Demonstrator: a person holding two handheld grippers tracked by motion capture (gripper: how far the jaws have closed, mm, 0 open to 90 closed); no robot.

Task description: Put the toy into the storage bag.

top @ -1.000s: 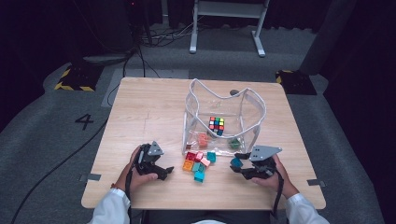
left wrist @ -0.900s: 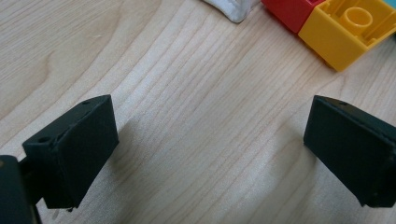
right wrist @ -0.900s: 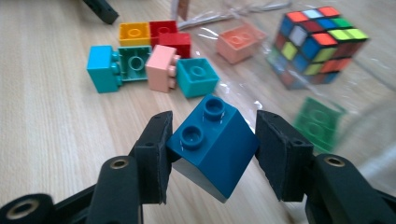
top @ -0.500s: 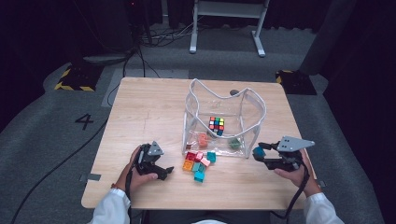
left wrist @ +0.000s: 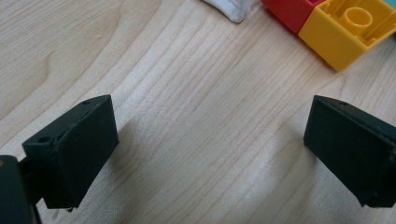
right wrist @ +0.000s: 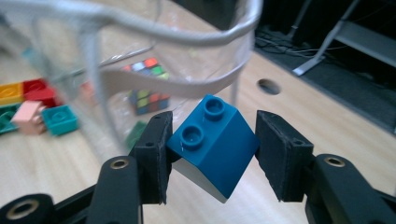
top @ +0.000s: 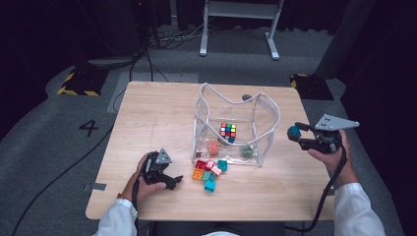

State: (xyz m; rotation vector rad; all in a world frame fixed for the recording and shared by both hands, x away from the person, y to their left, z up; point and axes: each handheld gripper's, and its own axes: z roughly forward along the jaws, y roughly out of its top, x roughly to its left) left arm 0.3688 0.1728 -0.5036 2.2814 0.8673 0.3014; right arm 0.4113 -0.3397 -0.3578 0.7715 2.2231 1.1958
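My right gripper (right wrist: 210, 154) pinches a dark blue two-stud plastic building brick (right wrist: 212, 142) between its black pads, the brick tilted with its studs turned up and away from me. In the high view I hold this gripper (top: 296, 132) raised just beside the right wall of the clear soft plastic bag with white edging (top: 265, 105), which stands open on the light wooden table (top: 152, 113). Inside the bag lie a multicoloured puzzle cube (top: 227, 131) and a few loose bricks. My left gripper (left wrist: 210, 144) rests low over bare tabletop with its jaws spread wide and nothing between them. Just ahead of it lie a yellow brick (left wrist: 355, 28) and a red brick (left wrist: 292, 9), touching each other, part of the small heap of coloured bricks (top: 208, 172) in front of the bag.
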